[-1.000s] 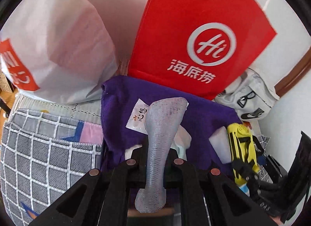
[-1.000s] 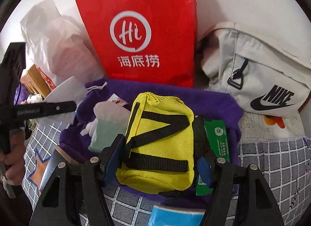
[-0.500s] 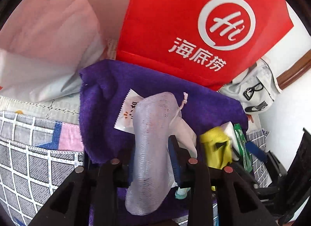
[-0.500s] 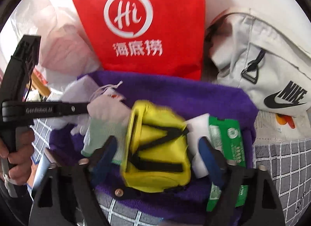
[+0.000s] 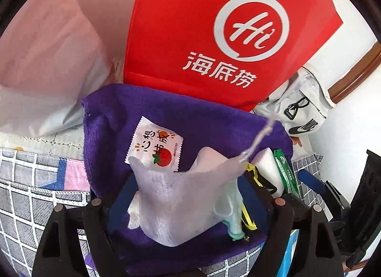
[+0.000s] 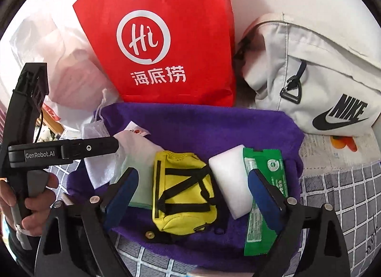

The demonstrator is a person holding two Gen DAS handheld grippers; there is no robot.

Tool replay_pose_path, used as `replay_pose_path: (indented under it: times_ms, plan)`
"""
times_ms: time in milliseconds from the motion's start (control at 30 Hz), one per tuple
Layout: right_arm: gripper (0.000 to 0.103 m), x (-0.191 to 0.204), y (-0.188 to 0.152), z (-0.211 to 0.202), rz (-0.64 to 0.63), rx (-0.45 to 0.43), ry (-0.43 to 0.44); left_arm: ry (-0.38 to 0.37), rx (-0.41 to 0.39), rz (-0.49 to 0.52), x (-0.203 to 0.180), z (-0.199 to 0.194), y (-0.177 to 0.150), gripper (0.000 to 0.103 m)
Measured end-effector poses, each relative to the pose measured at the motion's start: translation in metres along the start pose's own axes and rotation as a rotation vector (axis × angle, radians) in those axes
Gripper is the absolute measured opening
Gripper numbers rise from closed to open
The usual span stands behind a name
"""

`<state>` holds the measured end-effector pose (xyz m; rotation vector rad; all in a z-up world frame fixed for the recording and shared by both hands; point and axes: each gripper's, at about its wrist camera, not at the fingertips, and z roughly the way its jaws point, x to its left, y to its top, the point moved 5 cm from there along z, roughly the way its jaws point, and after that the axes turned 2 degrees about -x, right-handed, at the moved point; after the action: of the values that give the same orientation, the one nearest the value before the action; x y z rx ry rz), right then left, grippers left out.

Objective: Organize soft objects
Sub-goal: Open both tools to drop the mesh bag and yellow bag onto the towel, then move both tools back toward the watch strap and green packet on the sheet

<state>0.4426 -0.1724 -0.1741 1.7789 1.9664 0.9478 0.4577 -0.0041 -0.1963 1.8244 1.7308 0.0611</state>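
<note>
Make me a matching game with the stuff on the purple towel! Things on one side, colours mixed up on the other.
Things:
1. small pouch with black straps
2. sponge block
3. long flat packet
4. big paper bag behind the towel

Colours:
A. green
B. red
C. yellow
D. white

Pairs: 1-C, 2-D, 3-A, 4-B

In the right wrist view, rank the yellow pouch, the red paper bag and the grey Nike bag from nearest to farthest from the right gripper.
1. Yellow pouch: between the open right gripper fingers, on the purple towel.
2. Red paper bag: upright behind the towel.
3. Grey Nike bag: back right; roughly as far as the red bag, too close to call.
</note>
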Motion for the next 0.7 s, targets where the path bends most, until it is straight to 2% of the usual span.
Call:
replay_pose_path:
  times_ms: [267, 433, 700]
  plan:
    - [0.092, 0.006, 0.000, -0.034, -0.024, -0.068, -0.037, 0.000, -0.022, -0.009, -0.005, -0.024, -0.004, 0.085]
    - [0.092, 0.016, -0.014, -0.064, -0.047, -0.084, -0.029, 0.030, -0.026, -0.017, -0.005, -0.048, -0.015, 0.084]
    - [0.092, 0.040, -0.040, -0.102, -0.068, -0.095, -0.001, 0.058, -0.088, 0.007, -0.016, -0.093, -0.025, 0.084]
